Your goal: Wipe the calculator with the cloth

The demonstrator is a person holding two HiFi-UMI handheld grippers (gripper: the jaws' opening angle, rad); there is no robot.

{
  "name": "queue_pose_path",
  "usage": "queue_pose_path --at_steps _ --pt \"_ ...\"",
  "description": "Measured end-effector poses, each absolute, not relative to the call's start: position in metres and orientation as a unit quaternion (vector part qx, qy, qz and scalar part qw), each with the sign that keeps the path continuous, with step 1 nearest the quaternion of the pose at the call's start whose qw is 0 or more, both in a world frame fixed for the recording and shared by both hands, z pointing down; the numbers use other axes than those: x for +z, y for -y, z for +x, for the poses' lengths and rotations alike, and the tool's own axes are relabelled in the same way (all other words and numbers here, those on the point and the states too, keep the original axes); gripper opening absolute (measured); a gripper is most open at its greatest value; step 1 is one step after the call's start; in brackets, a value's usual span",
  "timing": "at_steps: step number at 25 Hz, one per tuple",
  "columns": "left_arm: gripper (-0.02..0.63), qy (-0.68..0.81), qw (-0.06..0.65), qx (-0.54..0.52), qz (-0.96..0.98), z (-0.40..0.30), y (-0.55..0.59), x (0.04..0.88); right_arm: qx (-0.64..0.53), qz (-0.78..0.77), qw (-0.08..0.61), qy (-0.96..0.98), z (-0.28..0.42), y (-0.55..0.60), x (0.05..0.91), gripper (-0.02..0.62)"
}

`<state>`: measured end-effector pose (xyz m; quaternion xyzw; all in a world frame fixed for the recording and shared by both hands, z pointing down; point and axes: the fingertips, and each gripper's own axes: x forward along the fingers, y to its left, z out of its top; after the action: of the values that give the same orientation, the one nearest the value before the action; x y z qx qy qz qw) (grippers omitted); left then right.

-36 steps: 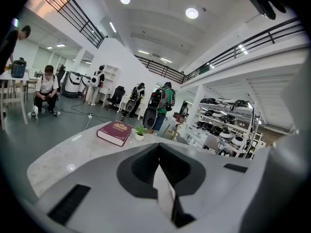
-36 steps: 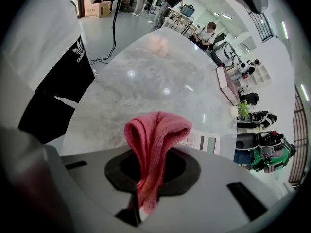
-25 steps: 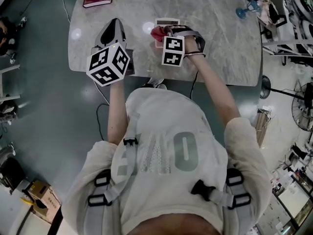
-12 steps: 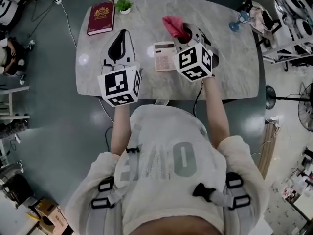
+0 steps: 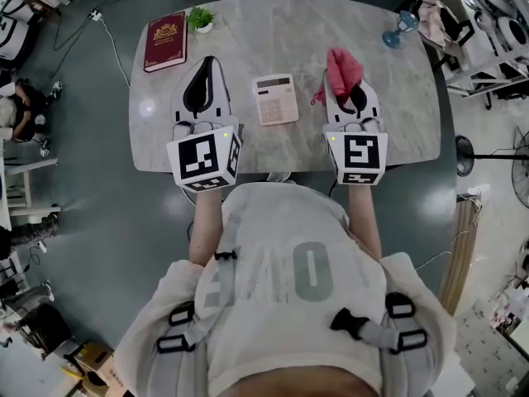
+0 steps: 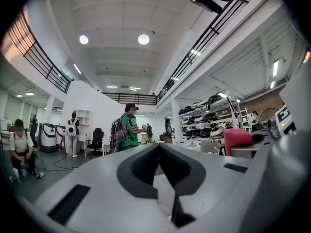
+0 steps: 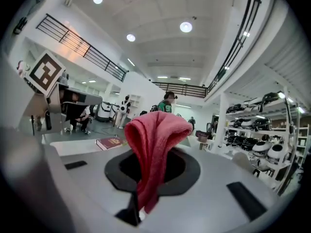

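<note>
calculator (image 5: 275,99): lies flat on the grey marble table (image 5: 331,23), keys up, display end toward the far edge. it sits about mid-table, between the two grippers, touching neither.

cloth (image 5: 343,69): red-pink, not on the calculator. pinched in the right gripper (image 5: 345,85), right of the calculator and clear of it. in the right gripper view the cloth (image 7: 154,144) stands up in a folded hump over the jaw tips, one tail hanging down through the slot between the jaws. jaws clenched on it.

left gripper (image 5: 206,64): left of the calculator, pointing away from the person. the left gripper view shows the tongs (image 6: 159,147) pressed together, nothing between them. the cloth (image 6: 237,139) shows as a pink lump off to that view's right.

marker cubes: one on each gripper, at the near edge of the table, left (image 5: 204,160) and right (image 5: 357,157).

containers:
- small white pot (image 5: 199,19), far left of the table, holds a green leafy plant. stands just beside the top right corner of the book.
- blue stemmed glass (image 5: 397,33), far right edge of the table, upright. contents cannot be told.

book (image 5: 165,41): dark red, gold emblem on the cover, lying flat at the far left corner. also seen low in the right gripper view (image 7: 114,142).

surroundings: a person in a green shirt (image 6: 127,127) stands on the floor beyond.
</note>
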<state>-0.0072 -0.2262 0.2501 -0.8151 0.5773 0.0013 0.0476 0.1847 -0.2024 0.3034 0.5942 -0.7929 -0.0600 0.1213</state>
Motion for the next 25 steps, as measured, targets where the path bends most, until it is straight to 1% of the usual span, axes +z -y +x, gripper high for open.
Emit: queue_pose_path --at_steps 6,12,25 --pt "0.021 -0.565 0.048 -0.006 -0.824 0.009 0.221 0.256 -0.036 0.613 0.089 0.784 0.200 0.192 0.305 0.055" --pt "0.021 -0.558 0.050 -0.004 -0.828 0.015 0.218 0.255 -0.039 0.613 0.089 0.784 0.202 0.188 0.304 0.055" --pt "0.021 -0.567 0.048 0.002 -0.823 0.001 0.220 0.256 -0.046 0.612 0.099 0.783 0.197 0.191 0.305 0.055"
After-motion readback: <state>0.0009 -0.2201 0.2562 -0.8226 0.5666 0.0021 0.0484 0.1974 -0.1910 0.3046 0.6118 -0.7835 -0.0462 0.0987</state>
